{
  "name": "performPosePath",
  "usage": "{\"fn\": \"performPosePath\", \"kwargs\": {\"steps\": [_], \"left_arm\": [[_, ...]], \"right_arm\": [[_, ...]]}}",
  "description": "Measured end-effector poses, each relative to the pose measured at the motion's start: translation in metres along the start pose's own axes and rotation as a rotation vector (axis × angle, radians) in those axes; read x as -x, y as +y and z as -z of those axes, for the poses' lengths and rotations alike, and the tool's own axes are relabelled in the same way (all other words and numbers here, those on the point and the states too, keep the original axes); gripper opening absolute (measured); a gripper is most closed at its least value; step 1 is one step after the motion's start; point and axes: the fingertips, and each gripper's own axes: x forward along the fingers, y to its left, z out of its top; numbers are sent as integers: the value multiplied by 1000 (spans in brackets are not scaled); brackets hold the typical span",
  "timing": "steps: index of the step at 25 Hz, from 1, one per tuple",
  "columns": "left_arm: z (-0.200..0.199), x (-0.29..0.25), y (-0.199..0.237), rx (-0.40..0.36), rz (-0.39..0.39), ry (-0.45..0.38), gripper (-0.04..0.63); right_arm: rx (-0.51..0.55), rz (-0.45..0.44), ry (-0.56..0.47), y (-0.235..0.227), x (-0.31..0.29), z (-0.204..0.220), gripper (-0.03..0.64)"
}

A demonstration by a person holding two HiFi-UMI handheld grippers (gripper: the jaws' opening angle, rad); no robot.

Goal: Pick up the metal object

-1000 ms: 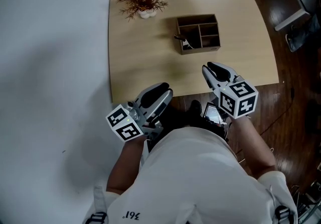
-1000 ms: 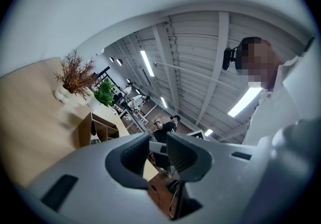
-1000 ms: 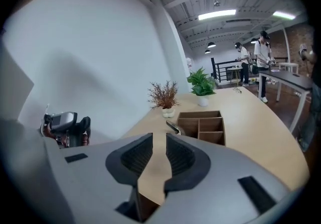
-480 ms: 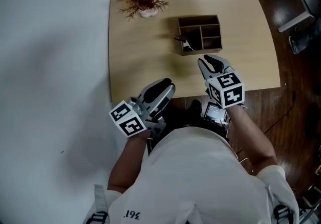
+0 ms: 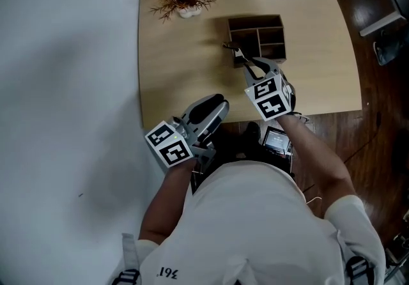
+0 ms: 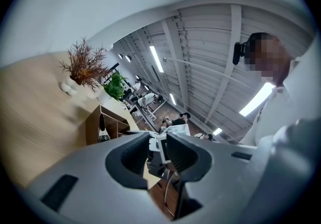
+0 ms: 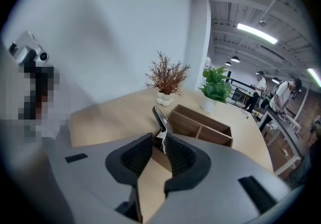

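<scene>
Bright metal, thin and tilted – the metal object (image 7: 160, 120) stands between the fingertips of your right gripper (image 7: 159, 136), its upper end leaning up and away from them. The fingers are parted, one on either side of the strip, and I judge they have not clamped it yet. Its lower end sits in the near end compartment of the wooden box (image 7: 200, 122), just beyond the fingertips.

The strip is narrow and slanted, so if you close off-centre it may twist or slide out of the pads. The box wall is right under your fingertips – reach too deep and you could pinch wood along with metal, or drag the whole box up when you lift.

Something dark lies in that same compartment beside the strip; I cannot tell what. I see nothing in the other compartments.

Past the box, further from the fingers, stand a dried plant (image 7: 167, 80) and a green plant (image 7: 216, 87) on the table (image 5: 185, 79). Your left gripper (image 6: 158, 140) hangs back at the table's near edge, fingers parted on nothing.
</scene>
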Motion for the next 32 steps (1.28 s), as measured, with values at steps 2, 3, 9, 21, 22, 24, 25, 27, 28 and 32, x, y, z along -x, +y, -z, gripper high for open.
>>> {"fn": "performPosePath", "kwargs": {"steps": [2, 3, 9, 21, 22, 24, 25, 27, 28, 32], "left_arm": [[1, -3, 3, 2, -8, 8, 81], [1, -4, 5, 2, -14, 12, 81], [-1, -9, 18, 8, -46, 17, 81], [5, -18, 31, 34, -57, 52, 81], [6, -18, 31, 38, -56, 54, 81], [8, -18, 32, 47, -58, 59, 81], [9, -17, 33, 50, -59, 61, 81], [10, -17, 34, 52, -61, 64, 81], [10, -17, 34, 52, -63, 65, 81], [15, -18, 44, 54, -68, 74, 81]], "right_arm": [[45, 20, 12, -3, -12, 0, 65], [55, 22, 19, -4, -17, 0, 64], [67, 9, 35, -5, -33, -1, 64], [139, 31, 109, -9, -55, 18, 64], [148, 36, 116, -9, -58, 20, 64], [156, 45, 127, -8, -65, 24, 64], [163, 53, 132, -8, -68, 25, 64], [186, 76, 137, -10, -73, 26, 64], [199, 88, 139, -11, -74, 26, 64], [246, 109, 141, -15, -77, 26, 64]]}}
